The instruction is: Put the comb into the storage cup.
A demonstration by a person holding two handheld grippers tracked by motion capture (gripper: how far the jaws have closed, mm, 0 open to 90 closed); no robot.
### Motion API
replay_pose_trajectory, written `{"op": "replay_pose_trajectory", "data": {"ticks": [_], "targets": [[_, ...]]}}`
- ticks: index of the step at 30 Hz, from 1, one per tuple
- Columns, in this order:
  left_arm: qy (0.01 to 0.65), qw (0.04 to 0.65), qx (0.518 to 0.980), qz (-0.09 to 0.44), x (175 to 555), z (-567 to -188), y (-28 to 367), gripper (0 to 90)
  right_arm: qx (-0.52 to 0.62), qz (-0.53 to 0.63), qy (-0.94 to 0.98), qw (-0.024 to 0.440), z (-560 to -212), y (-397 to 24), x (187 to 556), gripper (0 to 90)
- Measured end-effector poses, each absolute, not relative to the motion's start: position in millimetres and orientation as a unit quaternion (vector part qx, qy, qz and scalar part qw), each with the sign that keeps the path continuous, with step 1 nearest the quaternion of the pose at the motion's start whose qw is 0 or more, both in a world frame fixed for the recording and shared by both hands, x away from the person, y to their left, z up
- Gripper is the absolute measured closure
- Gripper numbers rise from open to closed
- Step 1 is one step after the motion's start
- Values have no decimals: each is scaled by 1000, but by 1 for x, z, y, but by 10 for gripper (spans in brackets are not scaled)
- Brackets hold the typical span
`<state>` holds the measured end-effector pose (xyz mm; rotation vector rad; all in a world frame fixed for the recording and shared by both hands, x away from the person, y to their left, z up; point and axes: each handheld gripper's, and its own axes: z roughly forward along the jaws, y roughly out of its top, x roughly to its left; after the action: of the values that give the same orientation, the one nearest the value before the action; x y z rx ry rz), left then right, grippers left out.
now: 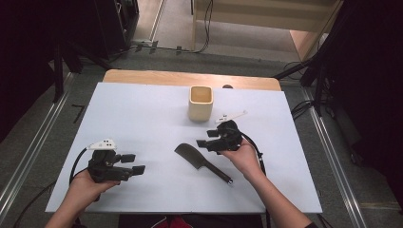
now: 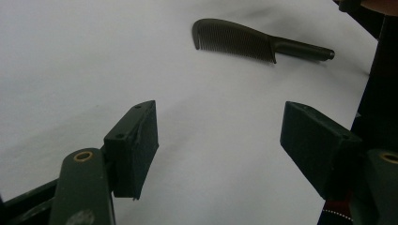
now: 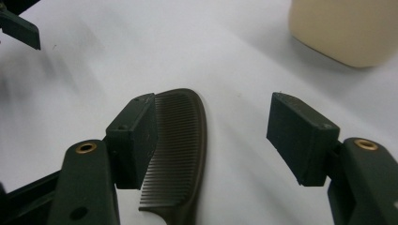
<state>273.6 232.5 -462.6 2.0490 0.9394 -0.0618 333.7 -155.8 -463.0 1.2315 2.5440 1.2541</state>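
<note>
Dark brown comb (image 1: 202, 161) lies flat on the white table (image 1: 142, 118), handle twd the person; we take it as our landmark. Beyond it, well apart, stands a cream square cup (image 1: 200, 103), upright. We see the right gripper (image 1: 209, 143) just beside the comb's toothed end, jaws wide apart w/ nothing betw them; in the right gripper view the teeth (image 3: 173, 150) lie betw the jaws. Left gripper (image 1: 133, 164) is well left of the comb, jaws also apart, empty.
</note>
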Motion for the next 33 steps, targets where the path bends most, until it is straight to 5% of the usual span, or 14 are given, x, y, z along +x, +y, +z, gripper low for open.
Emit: {"op": "replay_pose_trajectory", "data": {"ticks": [33], "targets": [[374, 442, 815, -14, 272, -462, 232, 275, 406, 452, 792, 54, -465, -220, 271, 209]]}}
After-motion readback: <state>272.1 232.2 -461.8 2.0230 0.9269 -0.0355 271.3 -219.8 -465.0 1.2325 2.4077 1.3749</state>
